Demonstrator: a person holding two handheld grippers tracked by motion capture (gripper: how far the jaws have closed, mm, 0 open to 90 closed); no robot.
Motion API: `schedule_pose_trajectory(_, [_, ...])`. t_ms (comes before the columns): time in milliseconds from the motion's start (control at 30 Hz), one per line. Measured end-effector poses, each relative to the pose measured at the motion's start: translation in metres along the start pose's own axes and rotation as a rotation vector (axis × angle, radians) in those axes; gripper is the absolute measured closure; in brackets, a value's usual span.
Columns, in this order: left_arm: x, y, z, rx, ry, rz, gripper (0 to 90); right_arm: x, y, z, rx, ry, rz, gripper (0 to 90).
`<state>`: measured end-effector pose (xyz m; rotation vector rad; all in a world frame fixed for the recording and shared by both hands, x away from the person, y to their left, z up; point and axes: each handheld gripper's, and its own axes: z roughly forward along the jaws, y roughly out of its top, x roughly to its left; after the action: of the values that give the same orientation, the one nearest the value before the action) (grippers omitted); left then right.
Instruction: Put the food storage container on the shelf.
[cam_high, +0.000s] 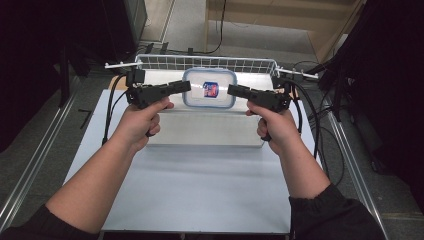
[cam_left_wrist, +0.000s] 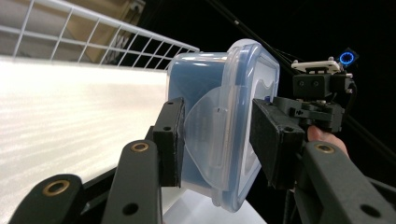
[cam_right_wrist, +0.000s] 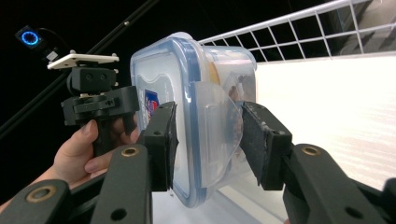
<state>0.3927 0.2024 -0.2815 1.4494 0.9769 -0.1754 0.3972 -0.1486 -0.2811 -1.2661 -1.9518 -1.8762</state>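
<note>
From the high view, a lidded plastic container (cam_high: 209, 88) sits on the bench (cam_high: 200, 190) just in front of a white wire basket (cam_high: 205, 62), with the left gripper (cam_high: 186, 85) and right gripper (cam_high: 231, 89) at its opposite sides.

In the left gripper view, the jaws straddle the container's side latch flap (cam_left_wrist: 208, 135), part-open, not visibly pinching.

In the right gripper view, the jaws likewise bracket the latch (cam_right_wrist: 212, 135) with gaps. If one side closes or pulls first, the container could likely skid or tip toward the basket.
</note>
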Motion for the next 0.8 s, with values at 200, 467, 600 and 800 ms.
schedule_pose_trajectory(200, [0.005, 0.004, 0.003, 0.026, 0.012, -0.042, 58.0, -0.007, 0.005, 0.003, 0.034, 0.003, 0.063, 58.2])
schedule_pose_trajectory(467, [0.010, 0.009, 0.005, 0.048, 0.024, -0.098, 58.0, -0.016, 0.008, 0.007, 0.061, 0.021, 0.146, 59.7])
schedule_pose_trajectory(600, [0.013, 0.009, 0.007, 0.069, 0.032, -0.139, 57.9, -0.019, 0.008, 0.008, 0.072, 0.018, 0.161, 59.7])
schedule_pose_trajectory(800, [0.017, 0.009, 0.008, 0.071, 0.041, -0.173, 57.8, -0.024, 0.008, 0.011, 0.087, 0.016, 0.186, 59.6])
